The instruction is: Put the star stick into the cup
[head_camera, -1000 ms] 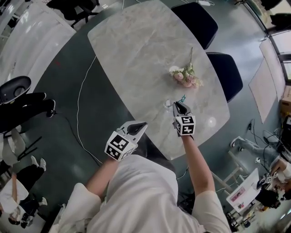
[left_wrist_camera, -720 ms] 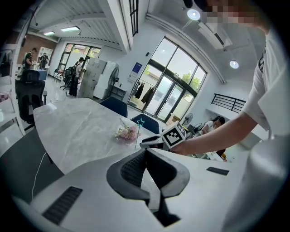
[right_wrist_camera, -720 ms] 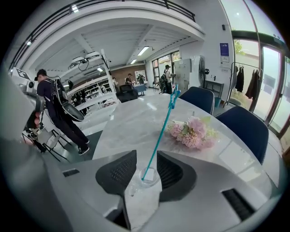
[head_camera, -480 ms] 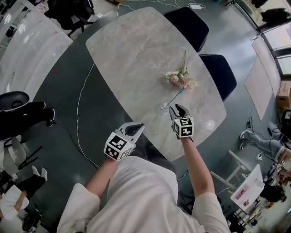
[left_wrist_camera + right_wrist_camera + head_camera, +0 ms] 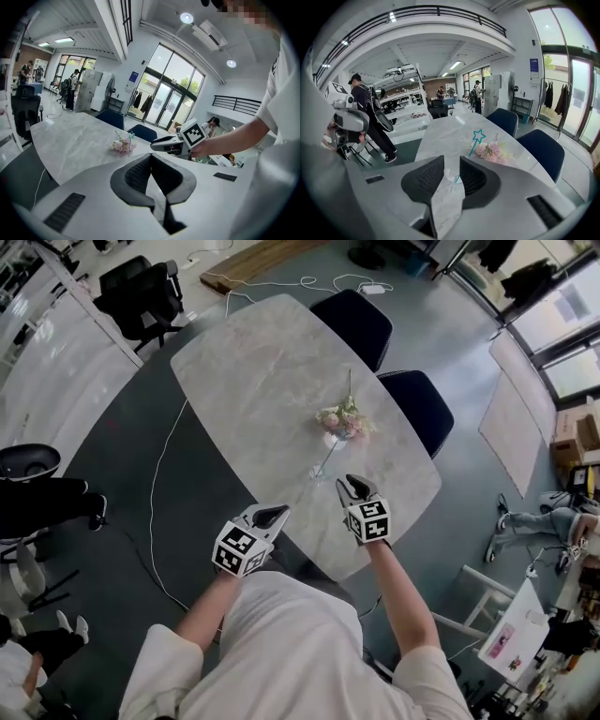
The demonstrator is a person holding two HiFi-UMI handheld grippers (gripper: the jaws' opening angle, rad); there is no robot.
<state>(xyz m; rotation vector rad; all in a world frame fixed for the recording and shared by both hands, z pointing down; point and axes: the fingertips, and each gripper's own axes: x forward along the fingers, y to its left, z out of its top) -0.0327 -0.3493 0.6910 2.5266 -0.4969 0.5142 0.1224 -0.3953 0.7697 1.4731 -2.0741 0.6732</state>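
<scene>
Starting at the left: left hand-held gripper (image 5: 151, 156) pressed together on nothing, parked off the near edge of the surface (image 5: 253, 381), well back from the work. Ahead of and between the two tools, clear cup (image 5: 319, 474) upright with the star stick (image 5: 476, 144) already in it, leaning away toward the flowers (image 5: 342, 420) just beyond. Further right, right hand-held gripper (image 5: 451, 161) spread, pinching nothing, the cup showing through the gap a little ahead, apart from both jaws. Reads as the retreat after release. To do it well: keep the jaws spread, draw straight back and up along the tool's own line, avoid swinging sideways across the stick or nudging the light cup, and leave the left tool where it is. Against the frame a second earlier: then low at the cup with the stick at its tips, the star barely clear of them. Now pulled back toward the body, stick free and leaning. Jaws just flung wide, then eased partly in, nothing between them.
</scene>
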